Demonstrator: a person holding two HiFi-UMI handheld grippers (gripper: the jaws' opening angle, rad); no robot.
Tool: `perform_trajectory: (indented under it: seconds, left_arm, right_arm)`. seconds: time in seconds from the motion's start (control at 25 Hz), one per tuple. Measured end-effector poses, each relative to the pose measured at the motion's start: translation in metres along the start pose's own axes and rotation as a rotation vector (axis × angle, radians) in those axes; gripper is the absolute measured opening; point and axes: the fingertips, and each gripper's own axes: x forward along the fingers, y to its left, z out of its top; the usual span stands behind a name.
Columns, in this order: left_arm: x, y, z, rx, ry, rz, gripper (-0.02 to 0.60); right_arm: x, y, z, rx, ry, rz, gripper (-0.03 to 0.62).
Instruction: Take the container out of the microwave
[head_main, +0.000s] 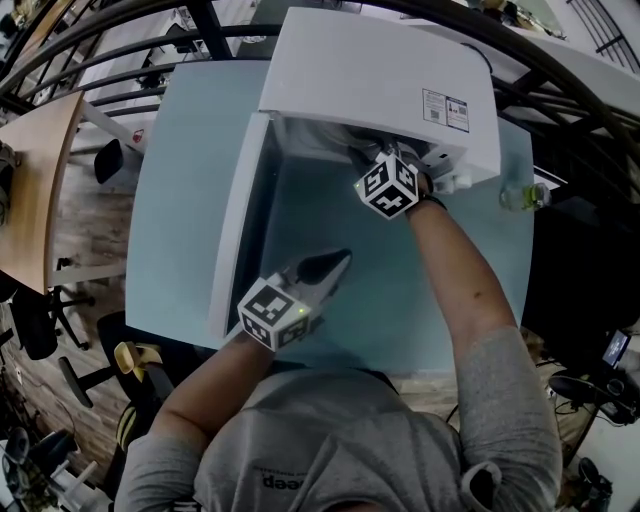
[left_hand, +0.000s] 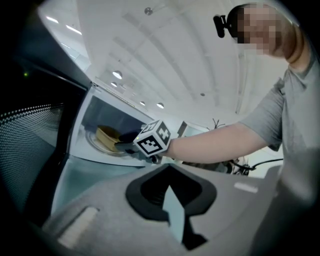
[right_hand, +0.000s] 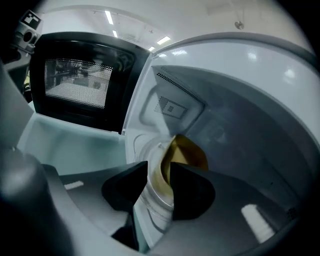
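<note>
The white microwave (head_main: 380, 80) stands on a pale blue table (head_main: 170, 200) with its door (head_main: 235, 220) swung open to the left. Inside, a yellow container (right_hand: 187, 152) sits on the glass turntable (right_hand: 150, 202). My right gripper (right_hand: 160, 167) reaches into the cavity, open, its jaws either side of the container's near wall; I see no pad pressing on it. The left gripper view shows the container (left_hand: 106, 136) just beyond the right gripper's marker cube (left_hand: 152, 139). My left gripper (head_main: 335, 263) hovers shut over the table in front of the door, holding nothing.
A wooden desk (head_main: 40, 190) and office chairs stand left of the table. A small clear object (head_main: 522, 195) lies by the microwave's right side. The open door (right_hand: 75, 85) bounds the left of the opening.
</note>
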Motion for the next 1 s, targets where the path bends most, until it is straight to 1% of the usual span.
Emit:
perform_trajectory:
  seconds: [0.28, 0.4, 0.48, 0.6, 0.84, 1.0]
  left_arm:
    - [-0.003, 0.002, -0.001, 0.001, 0.003, -0.001, 0.026]
    - [-0.005, 0.003, -0.001, -0.001, -0.002, -0.001, 0.026]
    - [-0.006, 0.004, -0.002, 0.000, -0.003, -0.001, 0.026]
    - [-0.007, 0.004, -0.001, -0.004, -0.002, 0.000, 0.026]
    - [-0.009, 0.001, 0.001, 0.002, -0.006, -0.011, 0.026]
    - [-0.010, 0.000, 0.005, -0.003, -0.015, -0.002, 0.026]
  right_arm:
    - [0.011, 0.003, -0.006, -0.049, 0.064, 0.017, 0.128]
    - [0.013, 0.001, -0.007, -0.058, 0.079, 0.010, 0.101]
    - [0.013, 0.000, -0.006, -0.058, 0.085, 0.009, 0.064]
    - [0.014, 0.002, -0.004, -0.067, 0.097, 0.034, 0.031]
    - [0.013, 0.010, -0.001, -0.088, 0.104, 0.079, 0.021]
    - [0.008, 0.011, 0.004, -0.085, 0.091, 0.101, 0.020]
